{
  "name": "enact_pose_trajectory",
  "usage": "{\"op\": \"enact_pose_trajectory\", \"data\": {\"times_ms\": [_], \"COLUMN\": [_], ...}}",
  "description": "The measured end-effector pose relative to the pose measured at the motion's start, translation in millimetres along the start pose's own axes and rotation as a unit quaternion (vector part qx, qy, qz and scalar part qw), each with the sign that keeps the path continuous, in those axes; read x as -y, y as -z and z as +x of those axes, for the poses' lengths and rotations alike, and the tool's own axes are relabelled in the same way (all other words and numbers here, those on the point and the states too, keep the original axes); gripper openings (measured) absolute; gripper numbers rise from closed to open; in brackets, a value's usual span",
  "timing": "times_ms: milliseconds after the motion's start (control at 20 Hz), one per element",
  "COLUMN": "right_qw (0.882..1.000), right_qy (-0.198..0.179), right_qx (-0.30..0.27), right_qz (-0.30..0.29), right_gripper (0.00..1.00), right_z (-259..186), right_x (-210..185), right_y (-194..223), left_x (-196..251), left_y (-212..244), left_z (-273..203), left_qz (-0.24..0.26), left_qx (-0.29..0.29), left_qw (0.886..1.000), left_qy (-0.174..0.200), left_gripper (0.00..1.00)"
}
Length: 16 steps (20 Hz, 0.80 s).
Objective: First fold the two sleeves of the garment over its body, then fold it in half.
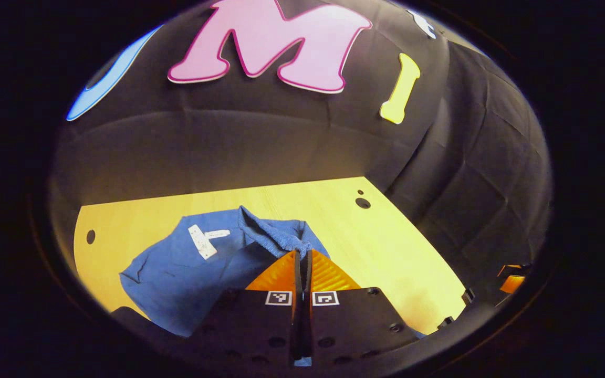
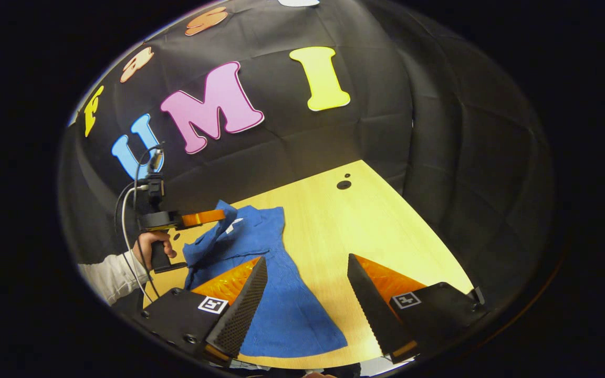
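Observation:
A blue garment (image 1: 176, 273) lies on the light wooden table (image 1: 386, 241) with a white label (image 1: 202, 240) showing. My left gripper (image 1: 302, 256) is shut on a ribbed sleeve end (image 1: 276, 236), which it holds lifted off the cloth. In the right gripper view the same gripper (image 2: 202, 217), held by a hand (image 2: 151, 247), pinches raised blue fabric at the garment's far left. My right gripper (image 2: 308, 261) stands open above the near part of the garment (image 2: 281, 310). One finger is over the cloth and the other over bare table (image 2: 334, 226).
The table has small round holes, one near its far right corner (image 1: 363, 202) (image 2: 343, 185) and one at its left side (image 1: 91, 236). The black cloth wall closes the table at the back and right. A white sleeve (image 2: 105, 273) and cables (image 2: 124, 210) are at the left.

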State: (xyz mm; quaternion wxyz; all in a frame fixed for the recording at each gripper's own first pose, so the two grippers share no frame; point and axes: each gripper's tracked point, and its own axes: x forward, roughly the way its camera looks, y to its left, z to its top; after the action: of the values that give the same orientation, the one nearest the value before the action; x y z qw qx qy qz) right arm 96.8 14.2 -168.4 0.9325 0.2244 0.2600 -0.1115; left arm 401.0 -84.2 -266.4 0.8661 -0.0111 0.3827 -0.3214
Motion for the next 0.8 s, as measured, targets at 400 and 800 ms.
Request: {"op": "enact_pose_trajectory", "data": {"times_ms": [400, 800], "right_qw": [1.000, 0.997], "right_qy": [-0.008, -0.012], "right_qx": [-0.026, -0.072], "right_qz": [0.000, -0.029], "right_gripper": [0.97, 0.98], "right_z": [11, 21], "right_x": [0, 0], "right_y": [28, 75], "left_x": [31, -49], "left_y": [37, 102], "left_z": [38, -99], "left_qz": [-0.037, -0.055], "left_qx": [-0.070, -0.050], "left_qw": [0.993, 0.996], "left_qy": [0.084, -0.039], "left_gripper": [0.35, 0.85]}}
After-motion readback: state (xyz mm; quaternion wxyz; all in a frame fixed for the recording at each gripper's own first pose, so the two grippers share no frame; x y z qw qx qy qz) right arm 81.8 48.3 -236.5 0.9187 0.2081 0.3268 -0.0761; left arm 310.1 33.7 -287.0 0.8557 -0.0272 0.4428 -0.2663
